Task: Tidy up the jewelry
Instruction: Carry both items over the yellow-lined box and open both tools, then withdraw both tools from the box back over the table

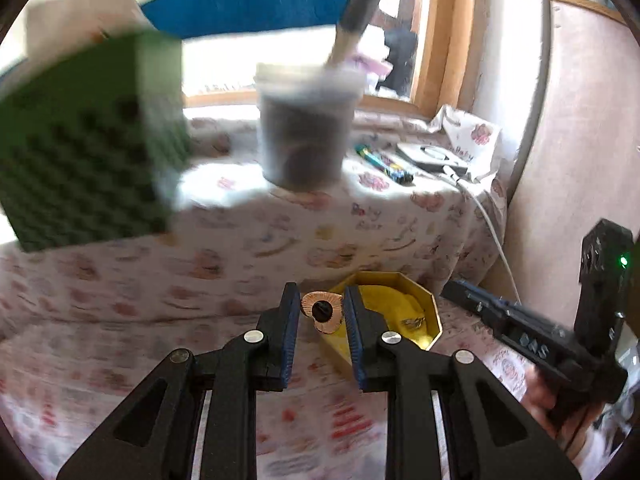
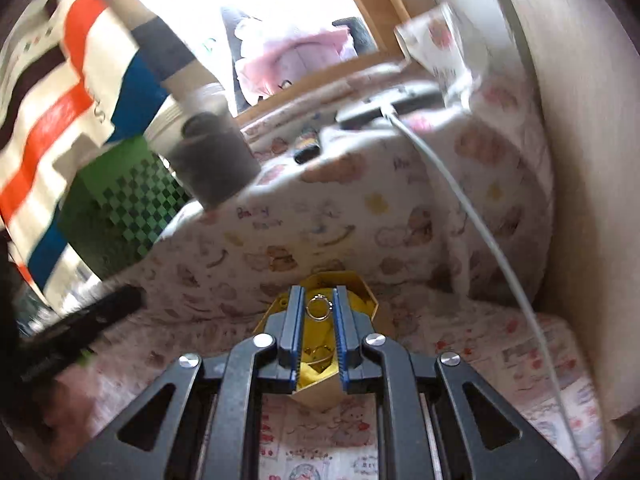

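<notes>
Fingers of the left gripper [image 1: 322, 312] stand close on either side of a round copper-pink earring with a dark centre [image 1: 321, 311]; actual pad contact cannot be told, though the piece appears held above the cloth. Just right of it lies the open yellow octagonal jewellery box [image 1: 434, 312], with 1 small metal piece inside. Further right, the right gripper [image 2: 320, 306] has its fingers narrowed around a thin silver ring [image 2: 319, 309], apparently pinched, directly over the same box.

Judged step: carrying pieces to the box for deposit. The next move calls for lowering each piece within the rim, then parting the fingers gently.

Pose: both grippers point forward and slightly downward over the pink printed tablecloth [image 2: 320, 220], left beside the box, right above it.
</notes>
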`<state>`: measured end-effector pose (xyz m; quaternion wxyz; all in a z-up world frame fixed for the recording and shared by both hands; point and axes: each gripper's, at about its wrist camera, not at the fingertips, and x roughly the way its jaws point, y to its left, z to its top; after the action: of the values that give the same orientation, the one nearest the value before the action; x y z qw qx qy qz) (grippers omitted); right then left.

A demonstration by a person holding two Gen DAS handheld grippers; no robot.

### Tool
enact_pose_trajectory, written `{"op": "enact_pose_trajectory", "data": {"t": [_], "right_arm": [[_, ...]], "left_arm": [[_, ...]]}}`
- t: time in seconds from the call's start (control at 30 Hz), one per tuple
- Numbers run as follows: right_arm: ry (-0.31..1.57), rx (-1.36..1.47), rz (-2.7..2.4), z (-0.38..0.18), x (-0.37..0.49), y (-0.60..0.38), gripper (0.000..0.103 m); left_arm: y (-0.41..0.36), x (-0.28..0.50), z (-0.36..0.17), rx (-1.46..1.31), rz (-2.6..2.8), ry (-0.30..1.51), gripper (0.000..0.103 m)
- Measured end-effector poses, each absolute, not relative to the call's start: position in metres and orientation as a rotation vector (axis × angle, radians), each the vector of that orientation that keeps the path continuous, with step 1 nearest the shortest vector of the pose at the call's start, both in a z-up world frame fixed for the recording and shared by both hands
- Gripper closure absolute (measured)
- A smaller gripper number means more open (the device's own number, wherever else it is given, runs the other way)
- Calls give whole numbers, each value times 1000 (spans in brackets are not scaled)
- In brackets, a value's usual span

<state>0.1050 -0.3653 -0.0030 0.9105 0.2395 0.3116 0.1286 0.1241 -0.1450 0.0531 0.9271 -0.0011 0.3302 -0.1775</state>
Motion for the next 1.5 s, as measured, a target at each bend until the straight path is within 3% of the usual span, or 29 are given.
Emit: {"op": "enact_pose_trajectory", "data": {"t": [0.33,0.6,0.67,0.7,0.87,1.0,1.1,1.17,1.23,1.27,1.43,1.5], "right_arm": [[708,540,277,-27,128,-364,90],[691,572,290,-23,127,-370,90],[693,573,287,-22,126,-372,85],[694,576,289,-22,125,-373,78],[669,583,290,-14,118,-377,75],[624,550,271,-1,107,-373,65],[592,506,268,7,98,-365,59],[577,478,264,11,93,-359,55],[560,447,261,13,89,-350,50],[550,423,256,14,86,-344,48],[475,326,210,20,70,-318,23],[427,288,157,22,62,-310,19]], "left_arm": [[-176,165,-2,-51,-434,850,81],[-185,160,0,-37,-447,800,81],[-181,157,5,-60,-456,788,75],[-178,155,8,-79,-462,777,73],[-163,138,32,-60,-405,699,65],[-146,111,54,-18,-354,600,55],[-132,81,64,44,-302,498,44],[-121,69,68,49,-290,460,26],[-105,60,71,2,-316,457,16],[-97,56,73,-27,-315,449,16],[-77,43,79,-32,-269,398,7],[-68,37,76,-20,-217,371,4]]}}
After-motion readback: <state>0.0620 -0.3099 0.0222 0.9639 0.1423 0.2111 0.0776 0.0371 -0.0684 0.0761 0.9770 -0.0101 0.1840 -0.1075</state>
